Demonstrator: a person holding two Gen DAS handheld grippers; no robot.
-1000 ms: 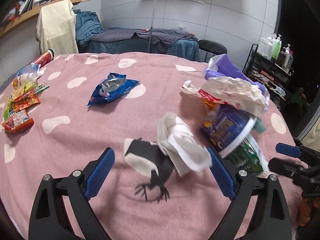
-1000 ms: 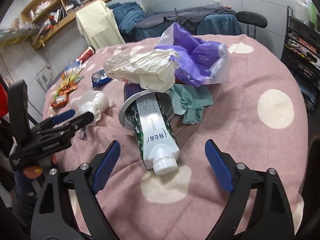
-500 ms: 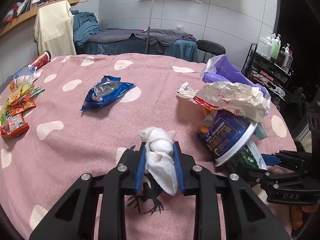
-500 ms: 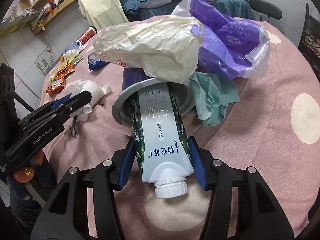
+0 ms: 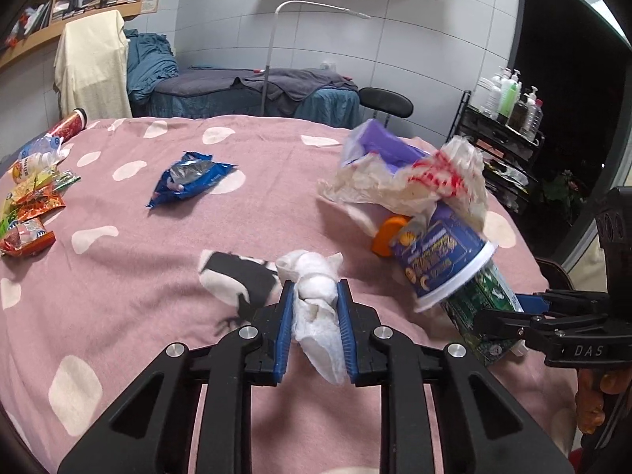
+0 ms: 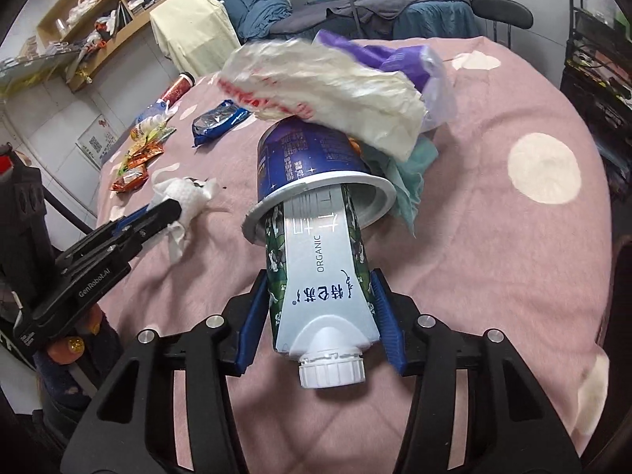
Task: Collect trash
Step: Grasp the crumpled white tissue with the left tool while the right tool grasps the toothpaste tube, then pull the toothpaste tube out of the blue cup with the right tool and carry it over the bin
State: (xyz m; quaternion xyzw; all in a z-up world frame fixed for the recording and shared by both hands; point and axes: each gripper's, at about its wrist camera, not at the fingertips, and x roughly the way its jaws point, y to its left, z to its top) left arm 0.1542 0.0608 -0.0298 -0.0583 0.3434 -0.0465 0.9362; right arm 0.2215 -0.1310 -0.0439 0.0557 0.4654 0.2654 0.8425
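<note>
Over pink cloth (image 5: 130, 284) | left hand-held gripper (image 5: 315, 308) clamps tissue (image 5: 316, 300) | right hand-held gripper (image 6: 322, 316) grips carton (image 6: 320, 276), seemingly lifted

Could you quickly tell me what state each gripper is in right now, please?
Left gripper: closed on the crumpled tissue.
Right gripper: closed on the milk carton, whose far end sits inside the blue cup.

Carton (image 6: 320, 276) top hidden inside cup (image 6: 312, 162); motion-blurred white bag (image 5: 418, 181) above.
</note>
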